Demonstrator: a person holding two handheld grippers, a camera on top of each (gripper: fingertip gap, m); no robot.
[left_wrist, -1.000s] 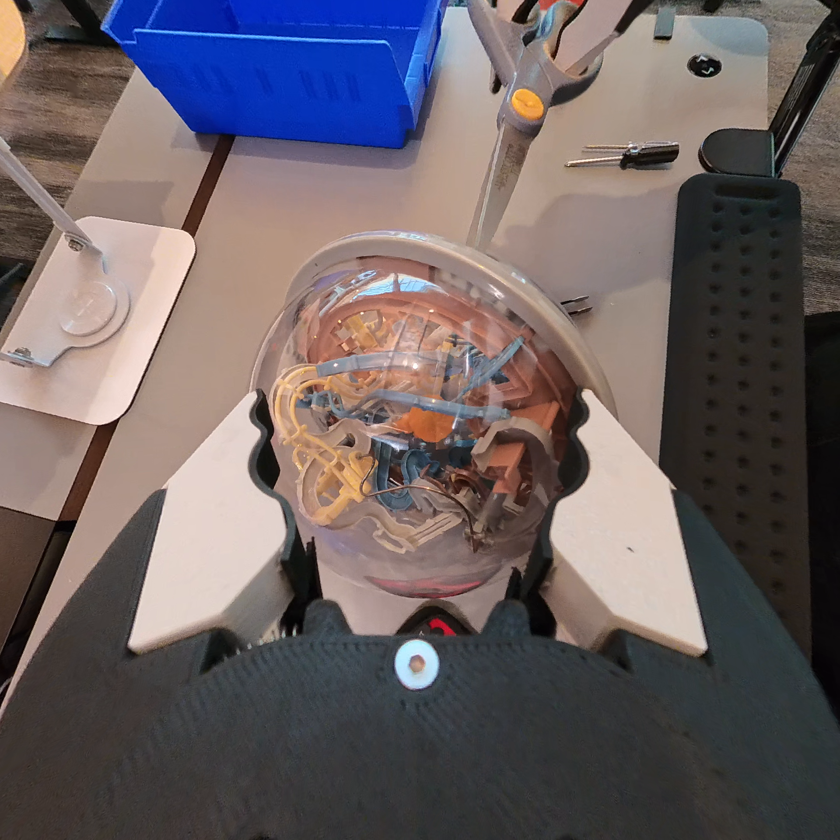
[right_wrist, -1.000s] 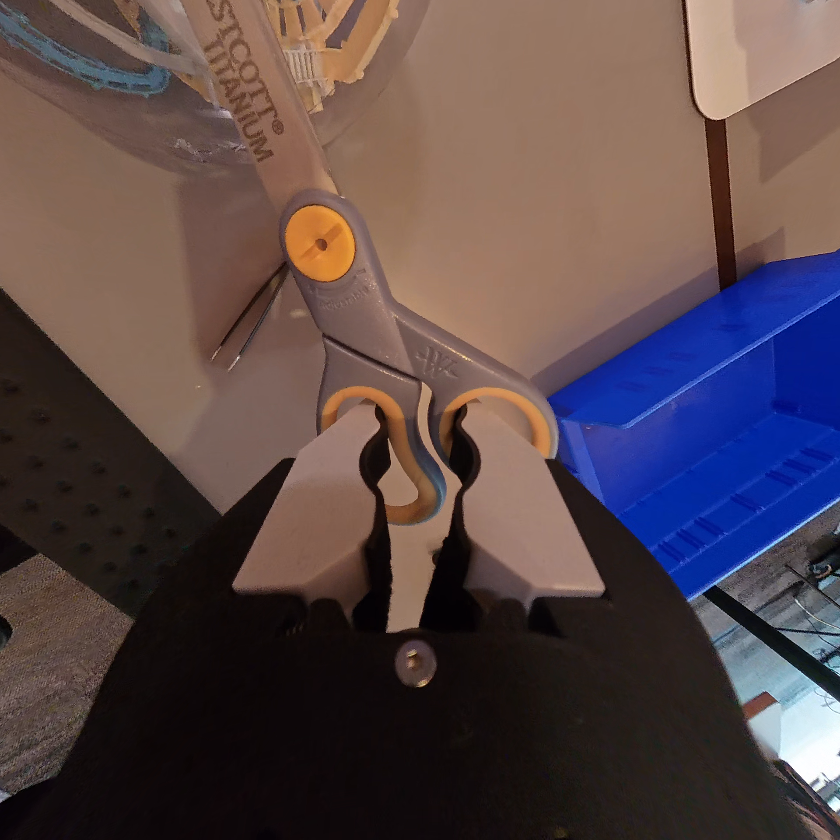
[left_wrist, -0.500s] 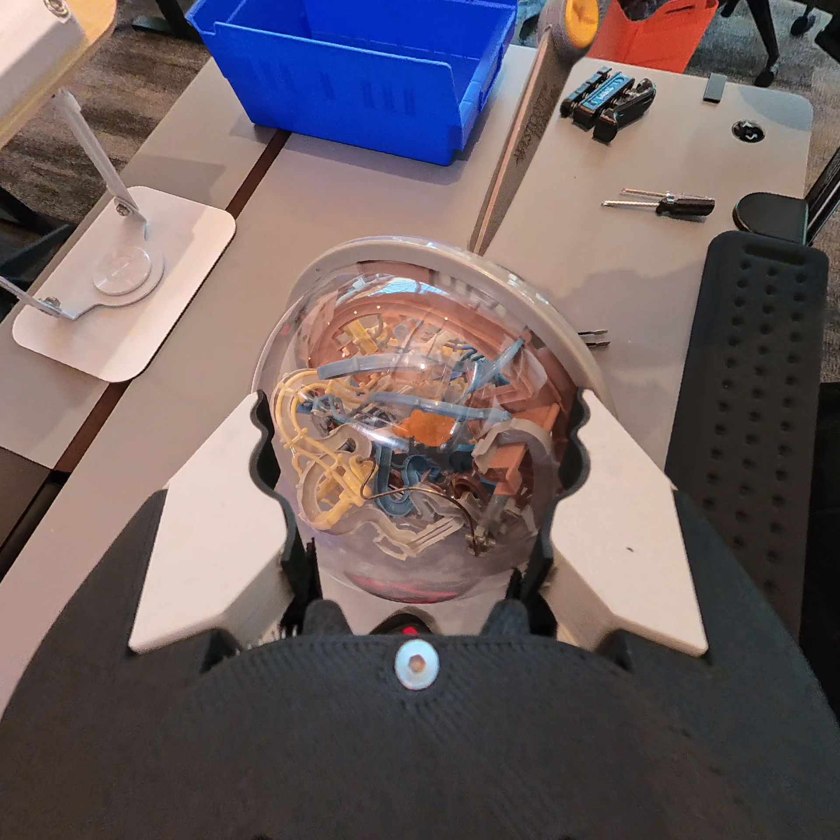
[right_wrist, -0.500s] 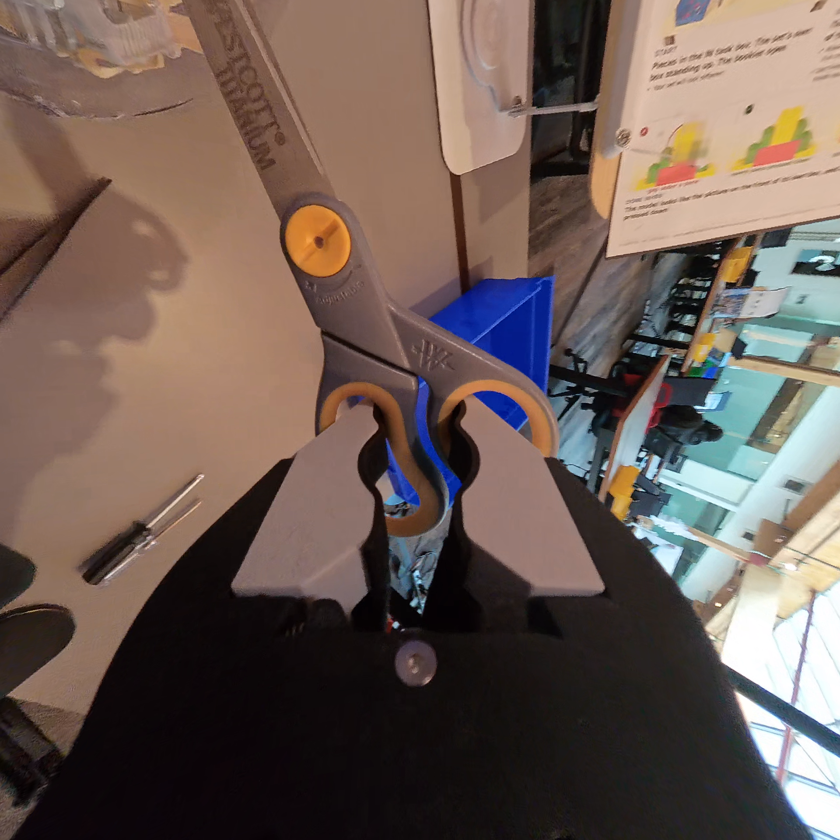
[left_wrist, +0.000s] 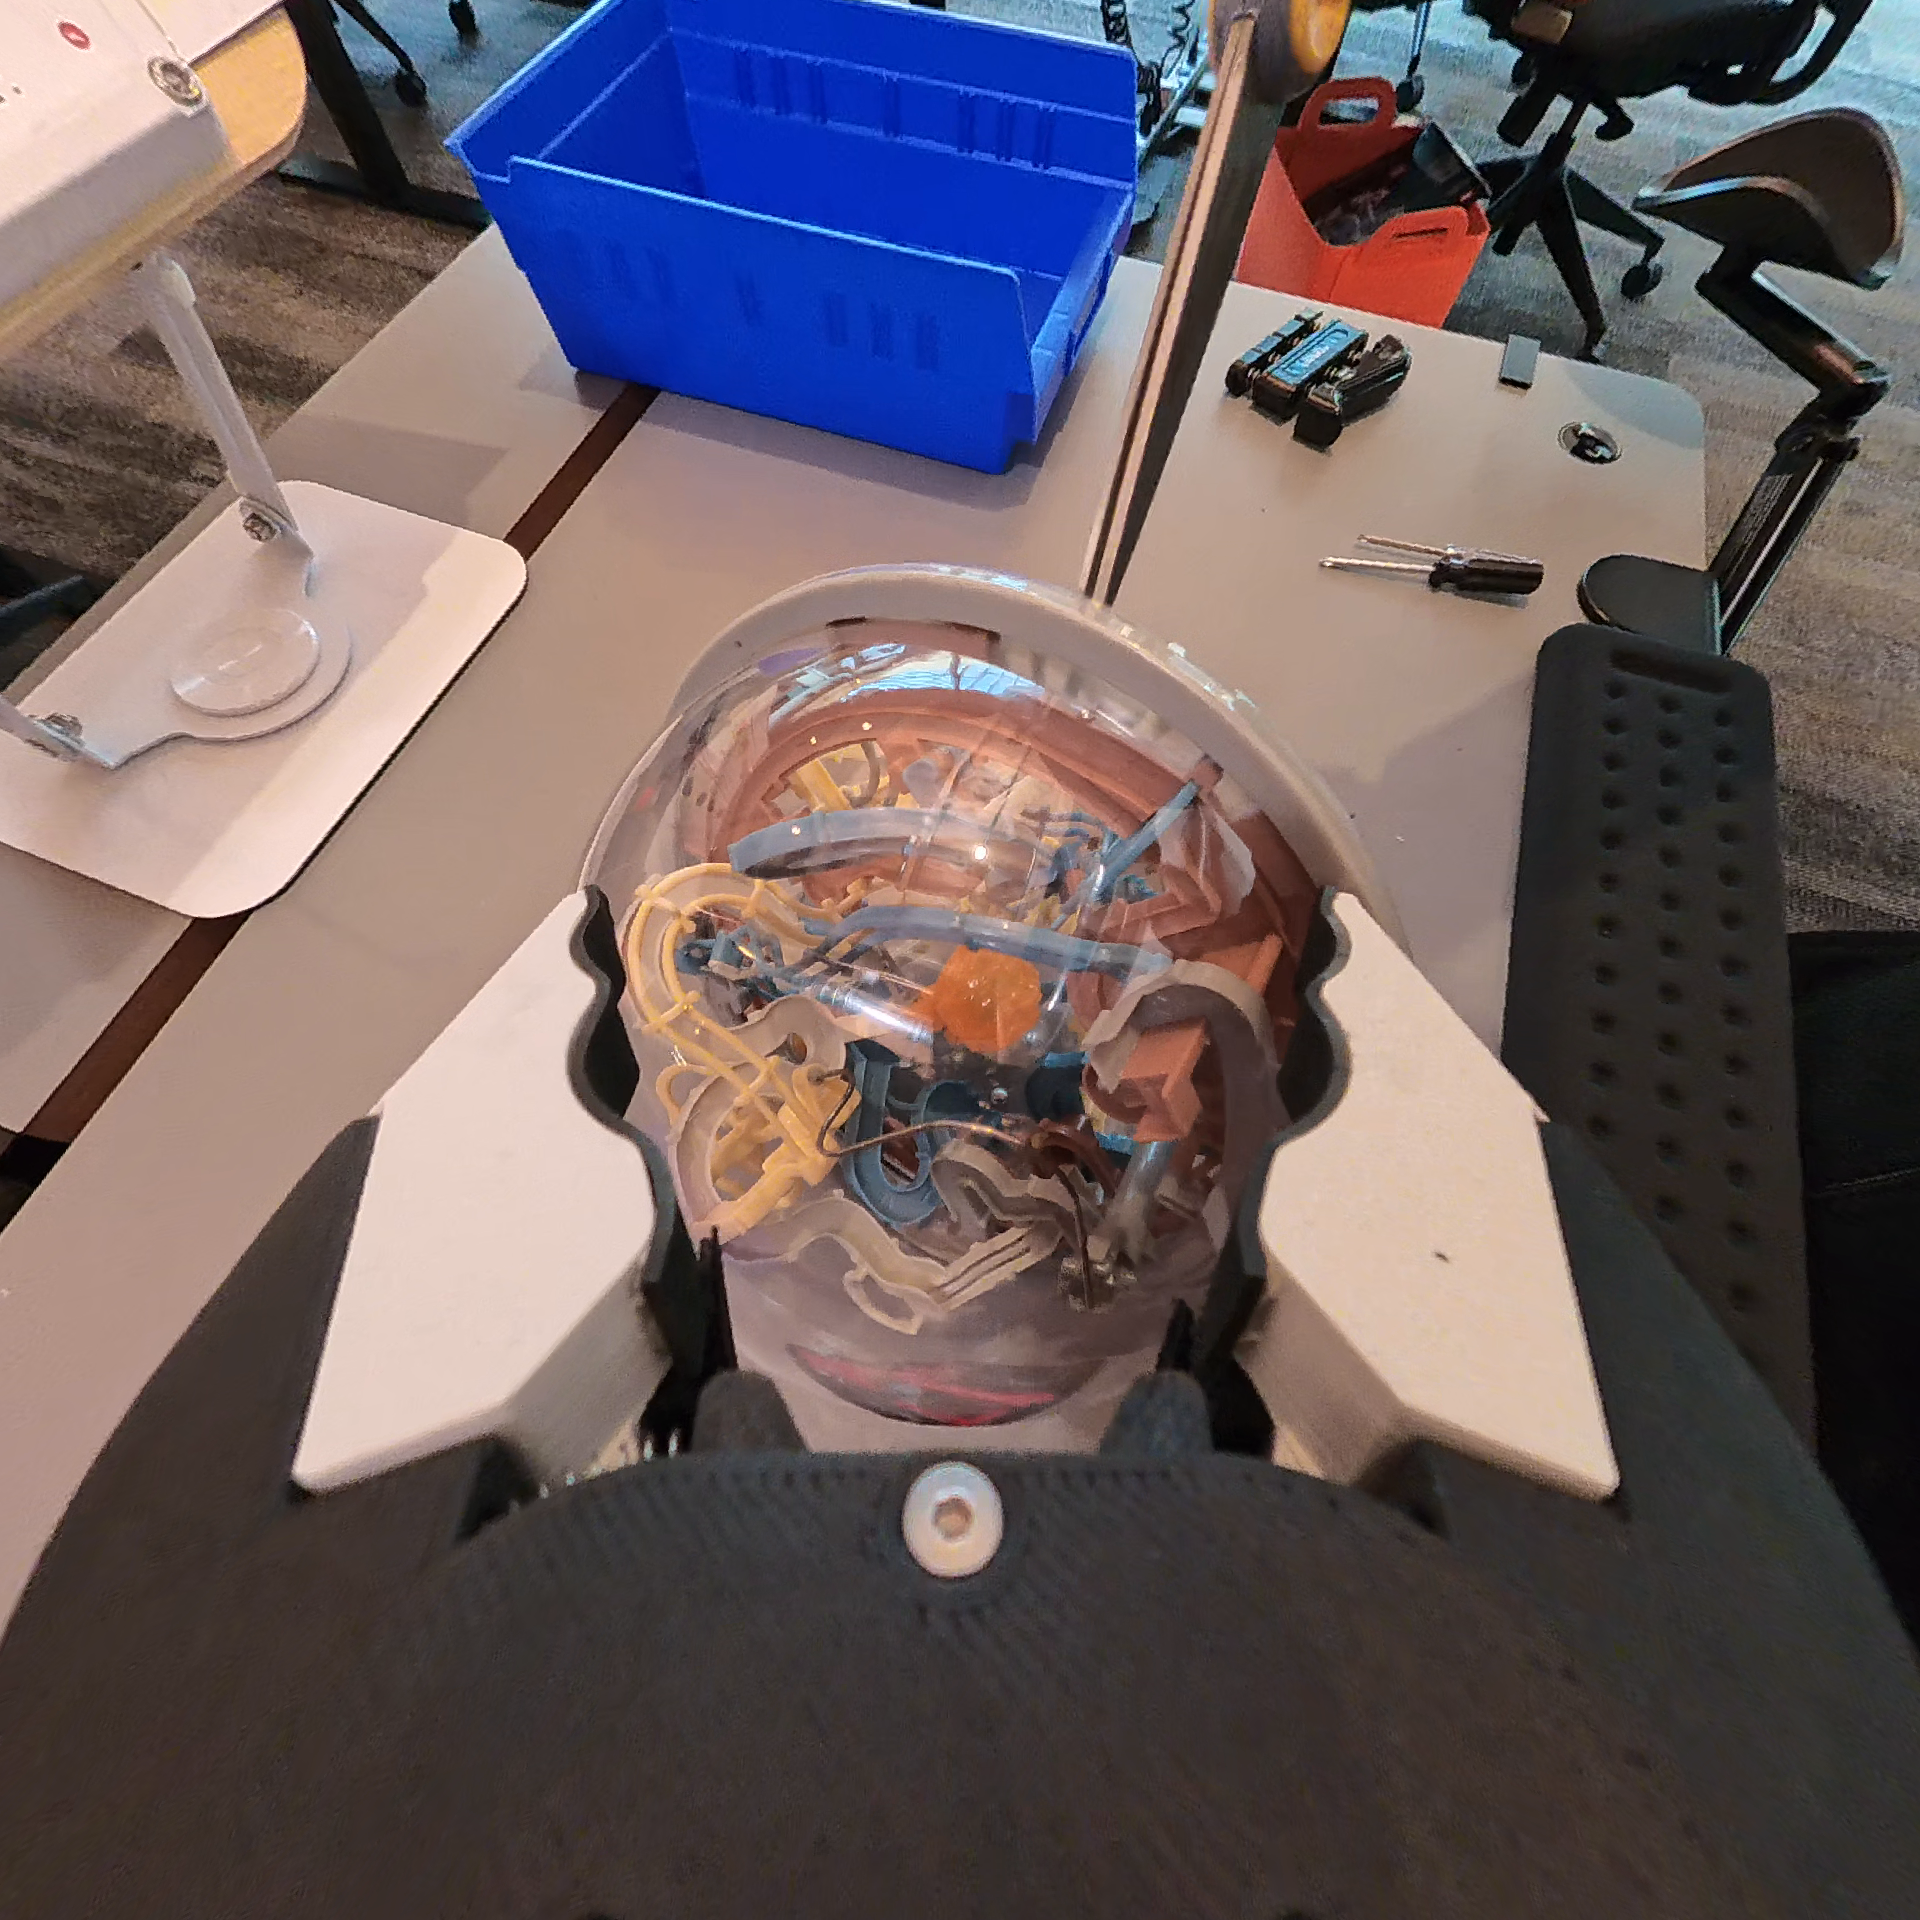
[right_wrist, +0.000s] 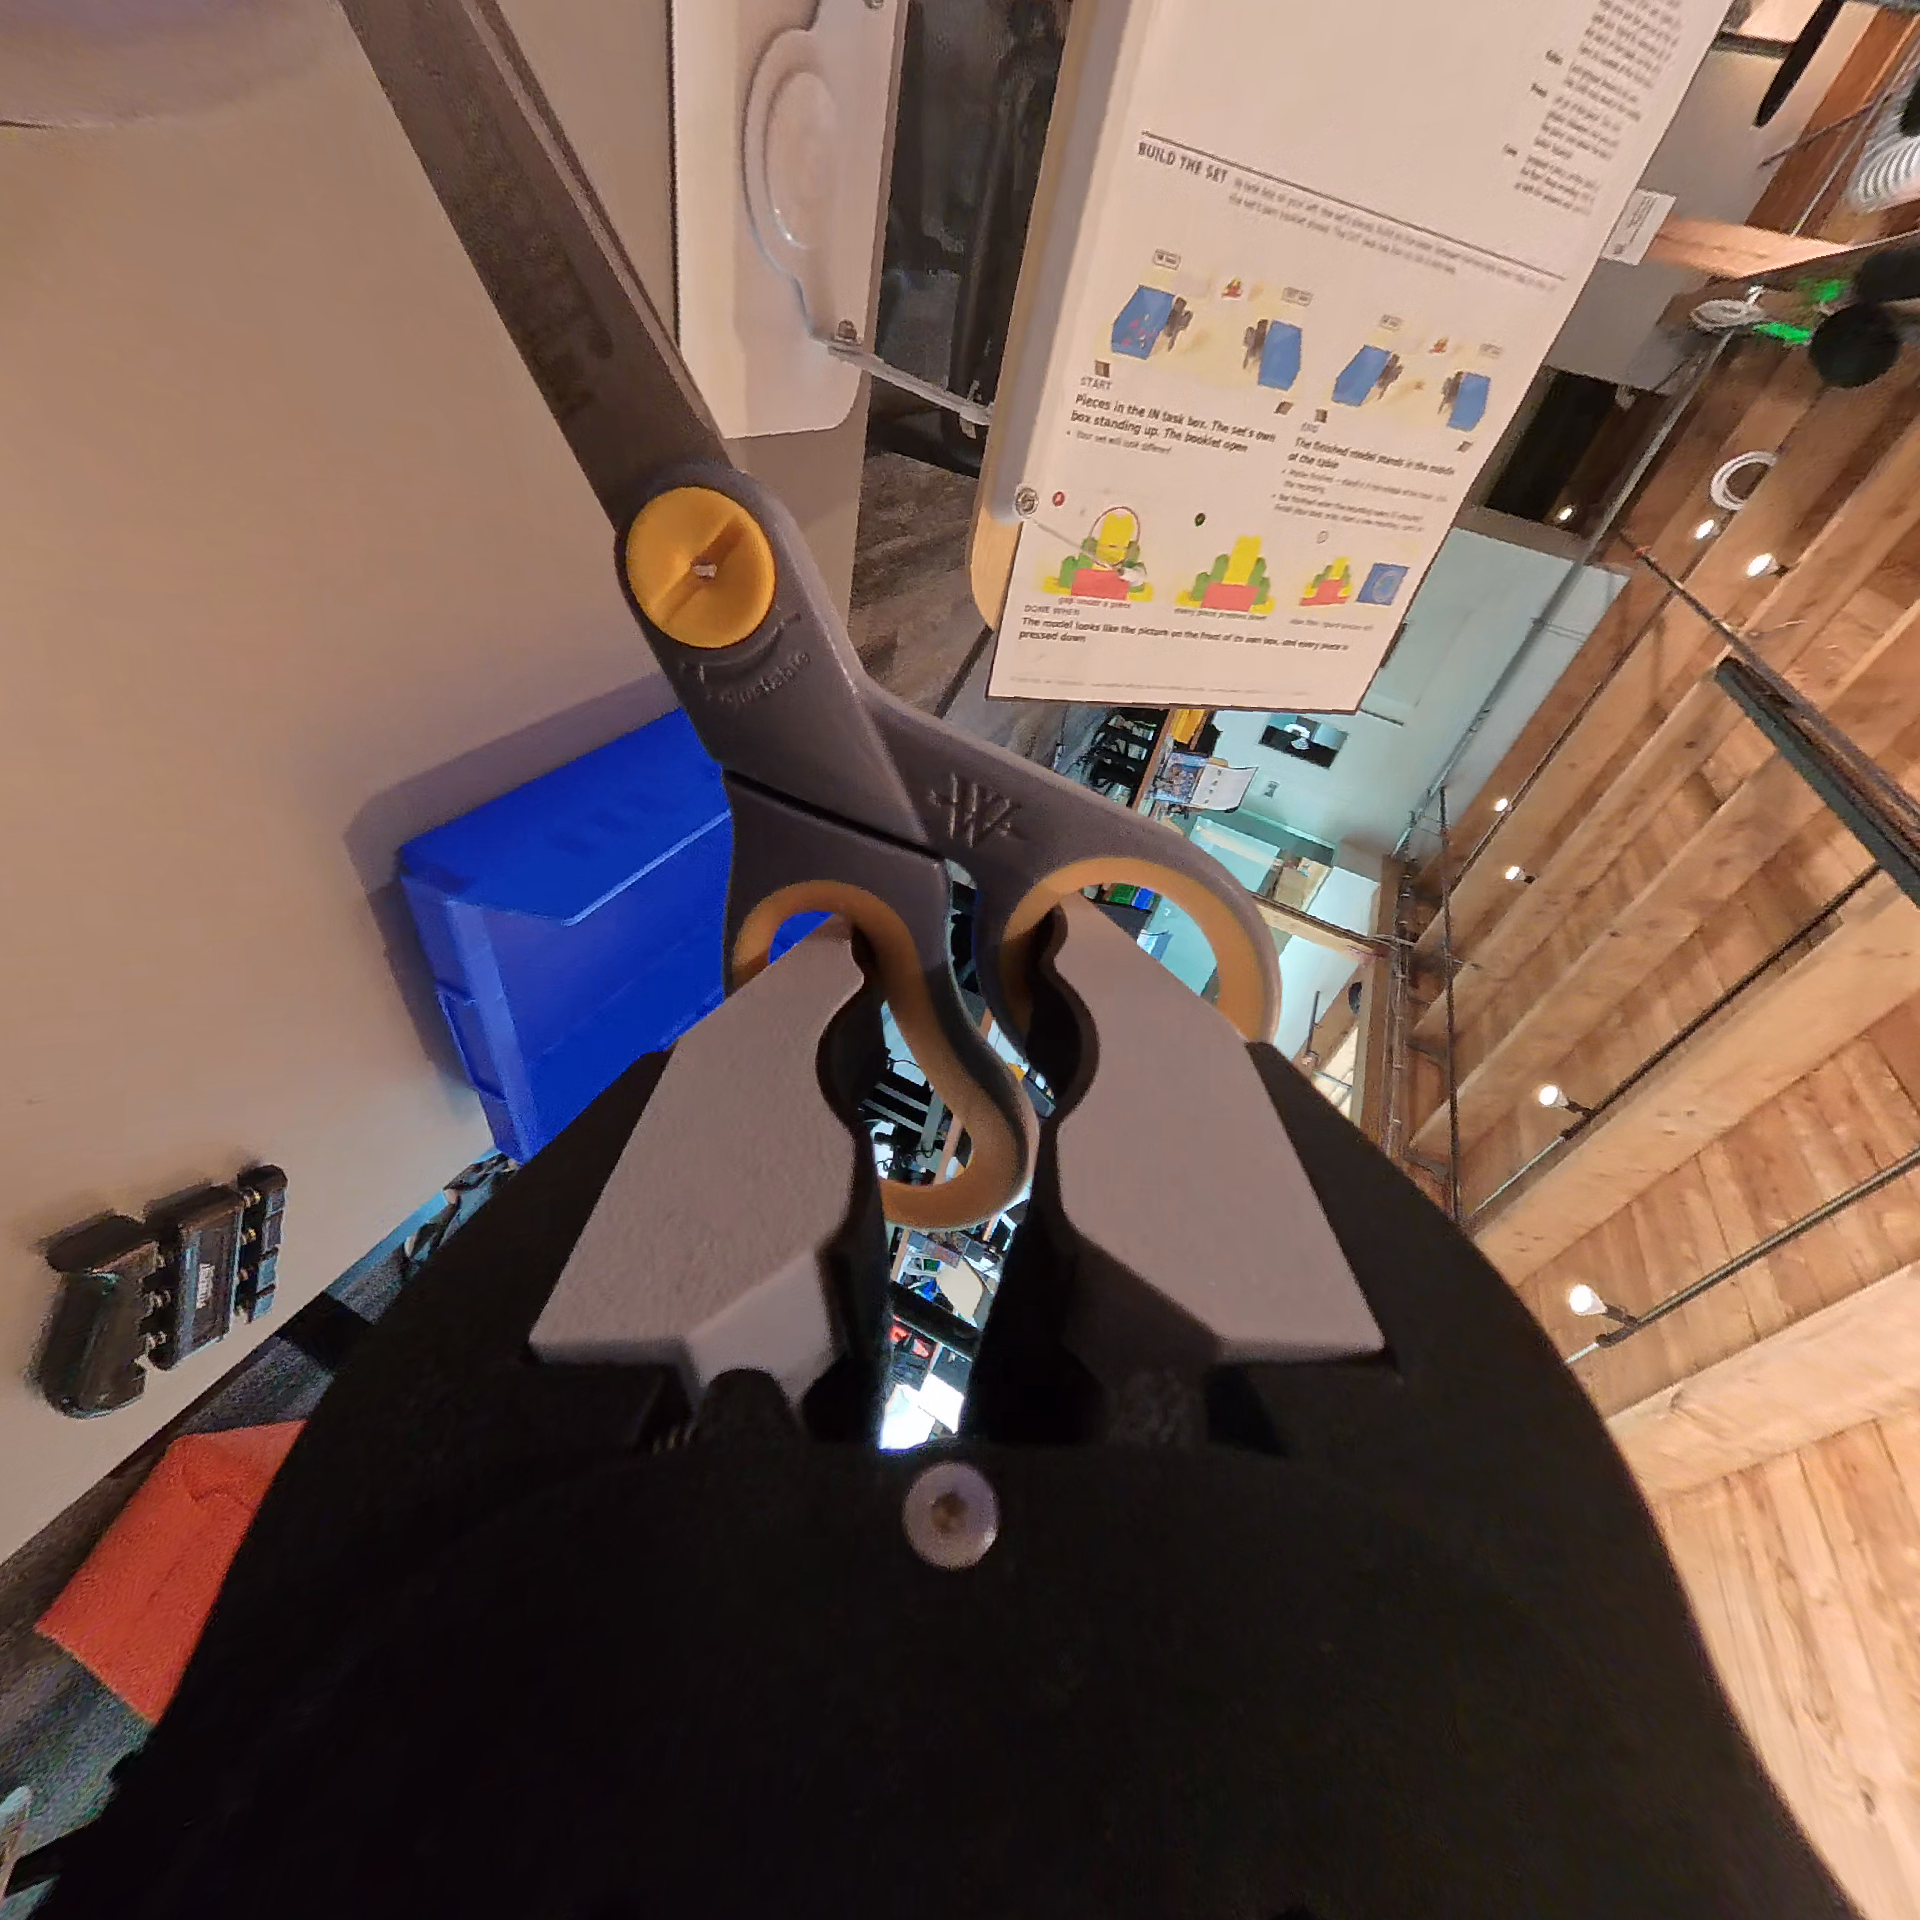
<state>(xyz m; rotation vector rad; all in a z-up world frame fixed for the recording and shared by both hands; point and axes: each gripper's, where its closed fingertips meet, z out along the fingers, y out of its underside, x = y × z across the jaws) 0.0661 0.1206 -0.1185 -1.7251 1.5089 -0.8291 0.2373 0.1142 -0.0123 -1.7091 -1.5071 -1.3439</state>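
Note:
My left gripper (left_wrist: 956, 997) is shut on a clear plastic maze ball (left_wrist: 935, 997) with a grey rim and yellow, blue and brown tracks inside, held above the grey table (left_wrist: 831, 520). My right gripper (right_wrist: 951, 966) is shut on the grey and yellow handles of a pair of scissors (right_wrist: 790, 727). The closed scissor blades (left_wrist: 1174, 312) slant down from the top of the left wrist view, and their tip reaches the ball's rim at its far side. Whether tip and rim touch cannot be told.
A blue bin (left_wrist: 810, 229) stands at the table's far edge. A white stand base (left_wrist: 239, 675) is at the left. A black multi-tool (left_wrist: 1314, 364), a small screwdriver (left_wrist: 1455, 566), a black perforated pad (left_wrist: 1652, 935) and an orange bag (left_wrist: 1361, 208) are at the right. The left gripper's tips are roughly 20 centimetres from the right gripper's. My right tips are about 45 centimetres from the white stand base (left_wrist: 239, 675), my left tips only 35 centimetres. It turns up in the right wrist view (right_wrist: 805, 134) as well.
The right gripper has lifted and swung the scissors more upright, with the tip still by the ball's rim. The left gripper has risen and tipped up with the ball.

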